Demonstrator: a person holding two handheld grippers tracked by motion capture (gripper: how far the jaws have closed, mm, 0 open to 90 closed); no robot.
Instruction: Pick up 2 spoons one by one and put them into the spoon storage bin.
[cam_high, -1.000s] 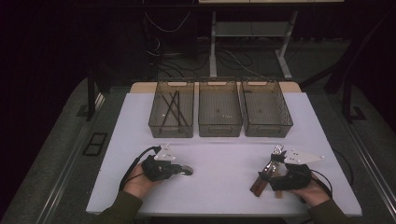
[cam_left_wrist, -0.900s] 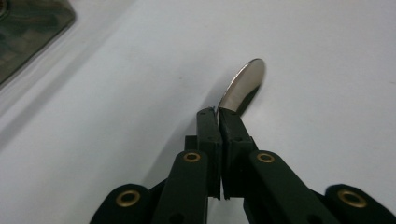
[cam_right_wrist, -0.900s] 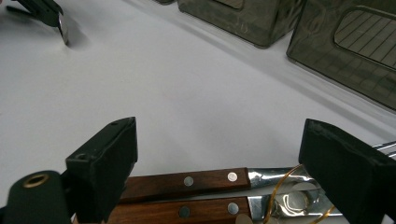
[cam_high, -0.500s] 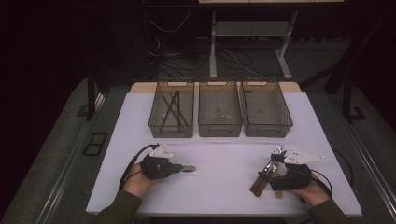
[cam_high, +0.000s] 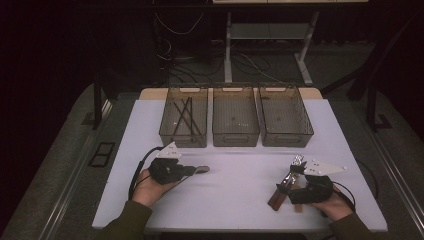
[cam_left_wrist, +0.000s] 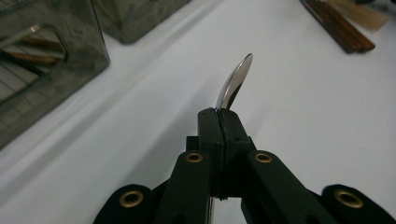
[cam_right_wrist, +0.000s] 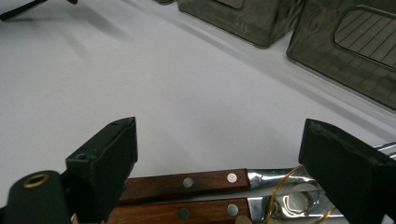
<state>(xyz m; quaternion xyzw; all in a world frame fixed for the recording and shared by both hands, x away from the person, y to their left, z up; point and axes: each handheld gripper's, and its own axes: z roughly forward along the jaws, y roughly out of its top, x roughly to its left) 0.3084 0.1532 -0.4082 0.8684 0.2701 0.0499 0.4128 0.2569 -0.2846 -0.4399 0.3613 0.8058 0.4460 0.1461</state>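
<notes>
Wooden-handled cutlery (cam_high: 286, 189) is lying on the near right of the white table (cam_high: 240, 200), bundled with a gold band, its metal ends pointing far. The right tool (cam_high: 299, 163) is hovering over this bundle with its jaws standing wide apart and gripping nothing; in the right gripper view the two brown handles (cam_right_wrist: 187, 193) are lying side by side on the table between and below the black pads (cam_right_wrist: 105, 163), which are not touching them. The person's right hand (cam_high: 330, 202) is holding this tool from the near edge.

On the near left, the left hand (cam_high: 150, 185) is holding the left tool (cam_high: 192, 170), which is pointing right, level over the table. Its jaws are clamped together on a spoon (cam_left_wrist: 233, 84), pinching it by the handle so that the bowl is sticking out past the tips, seen edge-on in the left gripper view. In the high view the spoon's bowl (cam_high: 202, 169) is sitting just right of the tool, near the table's middle.

Farther off, three smoky clear bins are standing in a row along the far edge. The left bin (cam_high: 183, 137) is holding several dark sticks (cam_high: 184, 117); the middle bin (cam_high: 235, 137) and the right bin (cam_high: 286, 137) are standing just beside it.
</notes>
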